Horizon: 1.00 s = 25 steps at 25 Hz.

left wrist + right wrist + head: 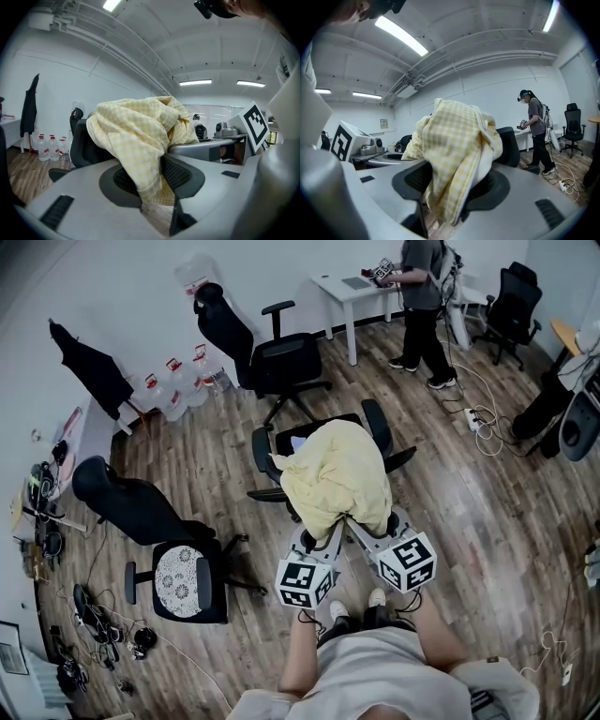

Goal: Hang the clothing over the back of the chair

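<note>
A yellow checked garment lies heaped over the back of a black office chair, hiding the backrest. Both grippers reach into its lower near edge from below. My left gripper stands open in the left gripper view, with a fold of the garment hanging loosely between its jaws. My right gripper is open too, and a hem of the garment dangles between its jaws. The chair's dark backrest shows behind the cloth.
Another black chair stands behind, and one with a patterned cushion at the left. Water bottles line the wall. A person stands at a white desk. Cables lie on the wood floor at right.
</note>
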{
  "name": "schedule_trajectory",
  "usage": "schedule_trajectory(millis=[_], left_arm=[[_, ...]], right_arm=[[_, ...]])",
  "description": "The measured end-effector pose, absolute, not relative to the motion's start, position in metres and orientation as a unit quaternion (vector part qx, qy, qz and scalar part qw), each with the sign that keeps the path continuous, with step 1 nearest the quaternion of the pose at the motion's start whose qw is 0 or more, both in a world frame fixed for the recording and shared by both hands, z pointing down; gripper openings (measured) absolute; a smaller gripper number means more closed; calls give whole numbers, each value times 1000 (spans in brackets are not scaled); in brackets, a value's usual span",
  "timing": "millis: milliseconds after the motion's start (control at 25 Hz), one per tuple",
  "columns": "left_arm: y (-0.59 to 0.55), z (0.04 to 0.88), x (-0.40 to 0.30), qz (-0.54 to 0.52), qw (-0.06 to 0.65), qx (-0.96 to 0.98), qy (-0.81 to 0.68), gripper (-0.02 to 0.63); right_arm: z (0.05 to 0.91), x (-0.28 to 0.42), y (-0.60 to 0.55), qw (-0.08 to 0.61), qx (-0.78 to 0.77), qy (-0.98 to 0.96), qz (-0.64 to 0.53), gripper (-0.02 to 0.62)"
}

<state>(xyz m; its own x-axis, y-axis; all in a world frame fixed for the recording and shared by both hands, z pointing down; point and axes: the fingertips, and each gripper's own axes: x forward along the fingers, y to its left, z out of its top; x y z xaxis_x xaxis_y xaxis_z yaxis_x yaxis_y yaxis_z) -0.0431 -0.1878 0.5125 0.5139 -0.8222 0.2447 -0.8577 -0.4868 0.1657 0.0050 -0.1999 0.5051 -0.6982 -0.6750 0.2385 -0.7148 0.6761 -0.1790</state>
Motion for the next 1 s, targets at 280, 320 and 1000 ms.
schedule_trajectory(millis=[280, 320, 1000], left_arm=[[-180, 509, -46, 64, 132, 856, -495, 164], [-180, 508, -47, 64, 132, 856, -496, 168], [-166, 509, -57, 68, 132, 850, -505, 210]], right_arm=[[502, 8, -193, 78, 384, -912, 125, 245], [502, 9, -192, 79, 385, -911, 125, 247], [505, 21, -180, 84, 399, -904, 130, 275]])
